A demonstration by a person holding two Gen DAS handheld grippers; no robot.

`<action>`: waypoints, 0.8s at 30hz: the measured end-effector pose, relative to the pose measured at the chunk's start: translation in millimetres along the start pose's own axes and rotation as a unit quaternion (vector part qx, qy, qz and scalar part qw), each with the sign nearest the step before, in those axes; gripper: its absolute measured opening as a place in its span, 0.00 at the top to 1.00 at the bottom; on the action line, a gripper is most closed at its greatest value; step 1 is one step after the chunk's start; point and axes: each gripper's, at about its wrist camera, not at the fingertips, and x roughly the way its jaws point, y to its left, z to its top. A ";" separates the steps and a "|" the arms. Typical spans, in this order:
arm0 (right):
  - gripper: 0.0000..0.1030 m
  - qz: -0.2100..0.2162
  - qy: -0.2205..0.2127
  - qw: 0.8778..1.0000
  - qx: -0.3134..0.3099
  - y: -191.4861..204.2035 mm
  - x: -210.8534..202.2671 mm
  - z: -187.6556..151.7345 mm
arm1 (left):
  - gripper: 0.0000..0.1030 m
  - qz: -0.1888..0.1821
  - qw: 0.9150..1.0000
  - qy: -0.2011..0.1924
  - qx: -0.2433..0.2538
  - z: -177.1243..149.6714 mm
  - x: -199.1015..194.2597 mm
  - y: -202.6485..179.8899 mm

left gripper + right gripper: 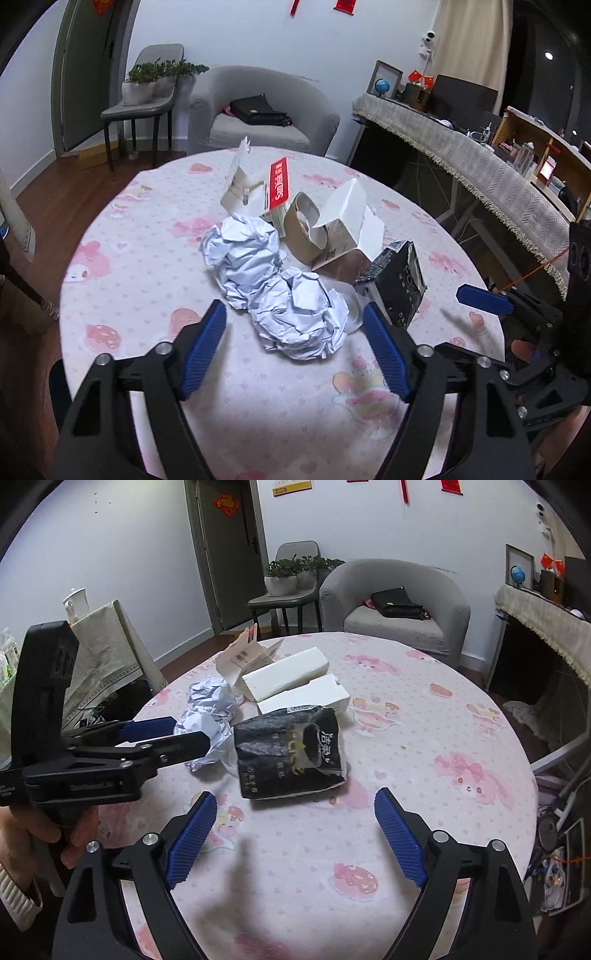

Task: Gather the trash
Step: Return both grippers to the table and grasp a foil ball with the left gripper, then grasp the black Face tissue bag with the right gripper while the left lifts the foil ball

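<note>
Left gripper: fingers spread wide, holding nothing, set either side of the near paper ball without touching it. Right gripper: fingers equally wide and empty, hanging short of the black packet, which lies flat toward the near edge of the table.

The trash sits in one heap at the table's middle. A second paper ball touches the first on its far side. Beyond them lie a tape roll, an open white box and a red-striped card pack; the black packet leans beside the near ball.

Risks, as judged from this arrangement:
- The two balls touch, so closing on the near one may drag or roll the far one toward the table edge.
- Crumpled paper yields; a light squeeze may let it slip out on lifting.
- A clear scrap lies by the left gripper's right finger and may get pinched along with the ball.
- The packet is thin and flat; the fingers may skid over it or bunch the cloth beneath.
- The two grippers work close together, so a crossing reach could make them collide.

No bin is in view.
</note>
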 end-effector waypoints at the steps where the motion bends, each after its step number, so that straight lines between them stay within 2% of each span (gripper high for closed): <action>1: 0.14 0.002 0.002 1.000 -0.002 0.0 1.0 0.9 | 0.33 0.001 1.000 0.002 0.000 -0.5 1.6 -0.1; 2: 0.13 0.005 0.004 1.000 -0.006 1.0 1.8 1.1 | 0.40 0.004 1.000 0.006 -0.001 -0.5 4.3 0.4; 5: 0.13 0.009 0.013 1.000 -0.015 3.4 6.8 2.6 | 0.50 0.003 1.000 0.007 -0.001 -0.1 5.0 1.2; 7: 0.13 0.009 0.017 1.000 -0.019 6.1 10.7 4.3 | 0.52 0.003 1.000 0.005 0.003 1.1 2.5 0.9; 17: 0.13 0.004 0.026 0.999 -0.019 14.7 26.3 14.9 | 0.52 -0.004 1.000 -0.005 0.008 -1.5 -17.7 12.3; 24: 0.13 -0.012 0.036 0.999 -0.007 18.6 41.2 22.4 | 0.52 -0.006 1.000 -0.011 -0.011 -0.3 -34.6 33.8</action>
